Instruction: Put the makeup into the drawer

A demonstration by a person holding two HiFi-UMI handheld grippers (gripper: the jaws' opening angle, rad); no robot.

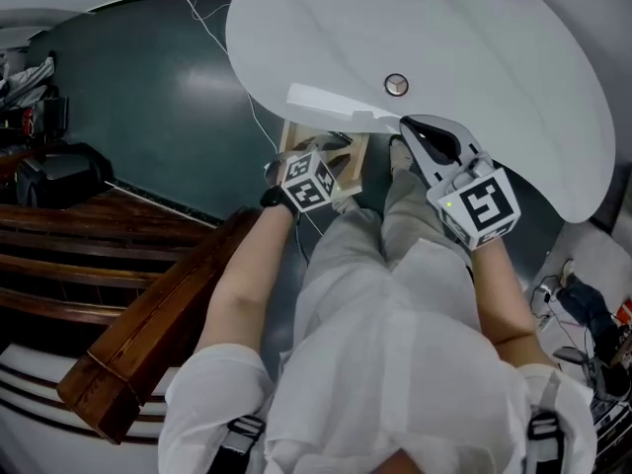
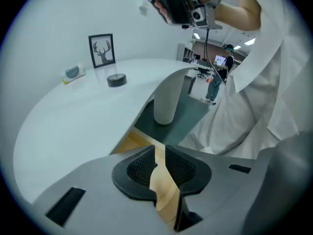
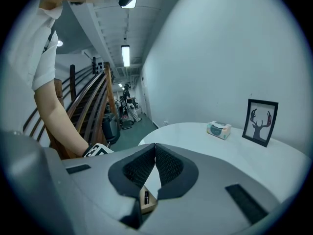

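Observation:
Under the white table [image 1: 425, 28] a wooden drawer [image 1: 354, 161] stands pulled out. My left gripper [image 1: 329, 154] hangs just above it; in the left gripper view [image 2: 161, 152] its jaws stand a narrow slit apart with nothing between them, and the drawer's wood [image 2: 128, 142] shows through. My right gripper [image 1: 420, 131] is over the table's edge to the right, shut on nothing [image 3: 155, 148]. Below its jaws a small dark makeup stick [image 3: 146, 197] lies in the drawer [image 3: 150, 204]. A round dark case [image 1: 396, 85] [image 2: 116, 80] sits on the tabletop.
A framed deer picture [image 2: 102, 50] [image 3: 260, 121] and a tissue box [image 2: 73, 73] [image 3: 218, 129] stand at the table's far side. A white round table leg [image 2: 167, 102] rises beside the drawer. Wooden stair rails [image 1: 148, 314] run along the left.

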